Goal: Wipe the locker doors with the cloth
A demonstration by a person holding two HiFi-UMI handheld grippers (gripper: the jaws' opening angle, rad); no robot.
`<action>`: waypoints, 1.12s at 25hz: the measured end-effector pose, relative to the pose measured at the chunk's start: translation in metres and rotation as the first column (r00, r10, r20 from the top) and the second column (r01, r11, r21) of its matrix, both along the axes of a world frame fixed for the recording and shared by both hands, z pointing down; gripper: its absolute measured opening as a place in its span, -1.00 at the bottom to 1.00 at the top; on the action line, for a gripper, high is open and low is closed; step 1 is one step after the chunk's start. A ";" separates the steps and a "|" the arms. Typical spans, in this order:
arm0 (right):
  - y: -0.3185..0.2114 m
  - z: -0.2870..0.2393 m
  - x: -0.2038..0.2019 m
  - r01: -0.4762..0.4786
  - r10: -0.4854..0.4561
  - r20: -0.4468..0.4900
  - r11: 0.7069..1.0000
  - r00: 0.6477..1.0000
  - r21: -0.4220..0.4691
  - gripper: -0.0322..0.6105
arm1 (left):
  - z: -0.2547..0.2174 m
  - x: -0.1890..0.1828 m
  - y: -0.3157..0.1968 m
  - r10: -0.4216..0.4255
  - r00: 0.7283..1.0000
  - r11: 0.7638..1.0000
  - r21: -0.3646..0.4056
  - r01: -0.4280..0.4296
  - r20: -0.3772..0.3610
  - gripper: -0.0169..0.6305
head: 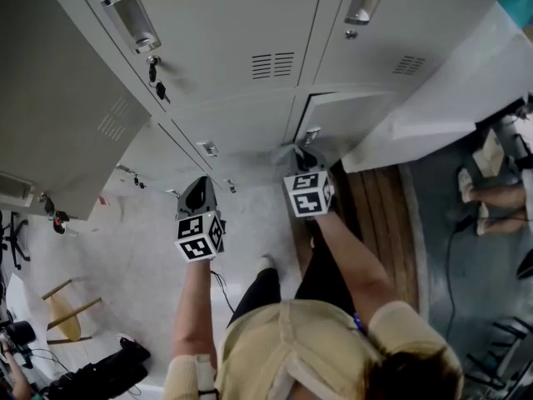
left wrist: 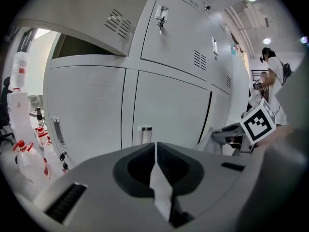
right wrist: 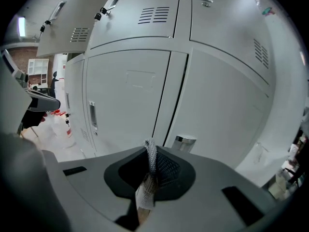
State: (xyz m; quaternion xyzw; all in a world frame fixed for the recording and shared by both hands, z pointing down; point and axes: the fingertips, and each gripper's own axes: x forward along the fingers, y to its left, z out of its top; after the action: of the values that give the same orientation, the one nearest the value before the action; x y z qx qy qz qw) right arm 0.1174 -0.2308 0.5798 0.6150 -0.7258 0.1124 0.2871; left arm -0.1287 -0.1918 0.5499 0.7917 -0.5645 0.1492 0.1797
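Grey locker doors (head: 241, 48) fill the head view, seen from steeply above. My right gripper (head: 306, 158) is held against a lower door near its handle, shut on a pale mesh cloth (right wrist: 150, 164) that sticks up between the jaws in the right gripper view. That lower door (right wrist: 130, 95) is close ahead of the right gripper (right wrist: 150, 151). My left gripper (head: 197, 195) hangs to the left, a little away from the lockers. Its jaws (left wrist: 155, 146) are shut with nothing in them. From the left gripper view the cloth (left wrist: 215, 138) drapes beside the right gripper (left wrist: 236, 135).
An upper locker door (head: 58, 115) stands swung open at the left. Keys (head: 154, 72) hang from a lock. Plastic bottles (left wrist: 29, 156) stand on the floor by the lockers. A wooden stool (head: 65, 311) is at lower left; a person's legs (head: 500, 195) at right.
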 end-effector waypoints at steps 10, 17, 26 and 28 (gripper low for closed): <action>0.022 -0.039 -0.010 0.007 -0.009 0.034 0.999 0.999 0.049 -0.84 | -0.020 -0.012 0.024 -0.035 0.998 0.999 0.014 0.035 -0.050 -0.91; 0.036 -0.062 -0.016 0.020 -0.025 0.058 0.996 0.998 0.082 -0.84 | -0.038 -0.022 0.035 -0.043 0.998 0.998 0.040 0.045 -0.050 -0.91; 0.058 -0.084 -0.026 0.023 -0.034 0.105 0.994 0.994 0.104 -0.84 | -0.058 -0.039 0.050 -0.072 0.995 0.995 0.062 0.076 -0.063 -0.91; 0.062 -0.088 -0.028 0.023 -0.035 0.112 0.994 0.993 0.111 -0.84 | -0.061 -0.041 0.053 -0.073 0.995 0.995 0.066 0.077 -0.064 -0.91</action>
State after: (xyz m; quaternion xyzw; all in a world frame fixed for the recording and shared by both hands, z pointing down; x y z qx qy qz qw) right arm 0.0895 -0.1691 0.4917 0.6117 -0.7549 0.1032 0.2128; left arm -0.1692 -0.1393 0.4891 0.7799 -0.5927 0.0986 0.1753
